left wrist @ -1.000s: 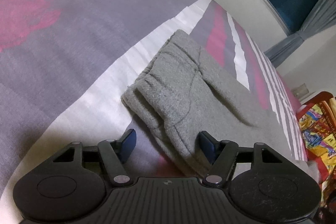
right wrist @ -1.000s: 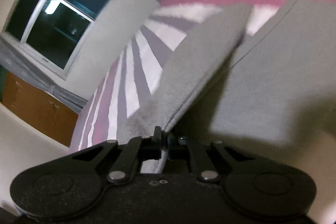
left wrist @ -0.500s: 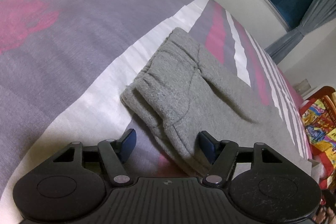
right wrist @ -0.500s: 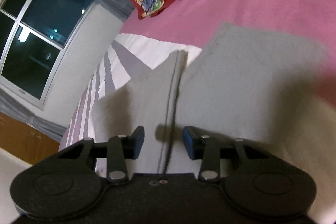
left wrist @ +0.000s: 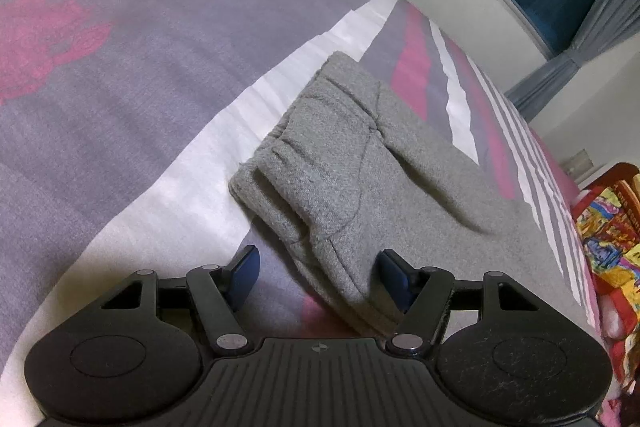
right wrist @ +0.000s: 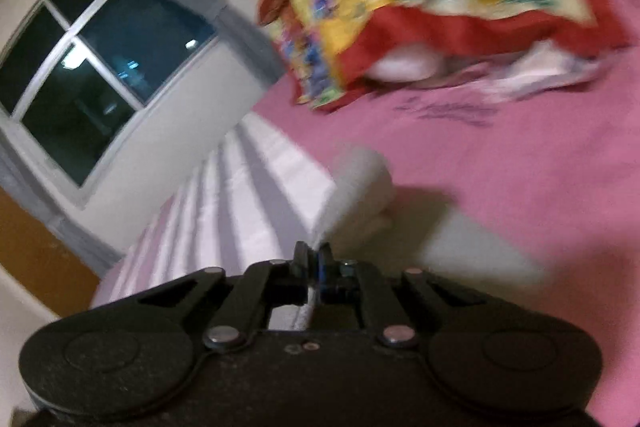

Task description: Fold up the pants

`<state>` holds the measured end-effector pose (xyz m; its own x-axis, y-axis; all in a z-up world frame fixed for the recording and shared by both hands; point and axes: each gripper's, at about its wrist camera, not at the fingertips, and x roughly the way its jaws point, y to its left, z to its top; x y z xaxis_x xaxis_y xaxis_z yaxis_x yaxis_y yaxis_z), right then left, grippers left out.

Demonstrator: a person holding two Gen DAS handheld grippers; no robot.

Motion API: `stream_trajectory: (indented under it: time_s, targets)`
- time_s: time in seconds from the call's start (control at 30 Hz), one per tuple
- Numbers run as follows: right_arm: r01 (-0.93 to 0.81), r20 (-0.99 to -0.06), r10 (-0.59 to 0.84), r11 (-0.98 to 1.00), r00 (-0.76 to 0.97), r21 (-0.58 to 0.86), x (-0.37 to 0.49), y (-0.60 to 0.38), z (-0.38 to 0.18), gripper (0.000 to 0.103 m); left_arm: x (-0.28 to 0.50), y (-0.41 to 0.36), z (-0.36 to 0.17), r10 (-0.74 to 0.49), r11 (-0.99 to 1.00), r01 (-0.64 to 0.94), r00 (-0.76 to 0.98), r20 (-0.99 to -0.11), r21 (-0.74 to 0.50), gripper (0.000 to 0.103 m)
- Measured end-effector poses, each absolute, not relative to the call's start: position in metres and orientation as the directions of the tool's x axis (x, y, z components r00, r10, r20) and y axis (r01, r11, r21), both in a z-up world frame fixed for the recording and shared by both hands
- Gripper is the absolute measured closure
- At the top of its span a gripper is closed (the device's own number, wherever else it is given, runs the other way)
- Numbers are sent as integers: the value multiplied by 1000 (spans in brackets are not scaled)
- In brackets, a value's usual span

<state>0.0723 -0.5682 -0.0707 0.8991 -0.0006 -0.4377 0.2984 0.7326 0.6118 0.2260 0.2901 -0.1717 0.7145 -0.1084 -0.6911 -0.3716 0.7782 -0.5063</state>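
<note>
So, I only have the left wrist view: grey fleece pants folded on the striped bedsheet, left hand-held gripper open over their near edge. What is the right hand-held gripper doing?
Observer: The right hand-held gripper has just closed its jaws. A strip of pale cloth, apparently the grey fleece pants, is pinched between the pads.
Reviewer: Is that cloth lying flat?
Observer: No, it stands up ahead of the pads, above a plain pink part of the bedsheet. The picture is blurred.
Reviewer: Anything on that pink part?
Observer: Dark printed lettering, too blurred to read.
</note>
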Motion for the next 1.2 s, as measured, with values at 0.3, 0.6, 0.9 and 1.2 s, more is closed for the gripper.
stream_trajectory:
  time_s: [0.3,0.6,0.9,1.2]
  targets:
    - [376,-509,-5,681,861,629,74,-576,-98,99,227,290,-170,-109,785,-370,706,-700,-497,37]
    - [468,-601,-116,749,791,470,90,-563,-106,99,229,291,-168,-110,793,-364,704,-702,-489,37]
    - [443,-656,-69,789,752,425,101,-571,-107,96,233,304,-161,-127,757,-373,722,-680,-537,58]
    - [425,-636,-81,808,767,409,94,-559,-104,85,223,298,-159,-97,743,-386,747,-658,-547,66]
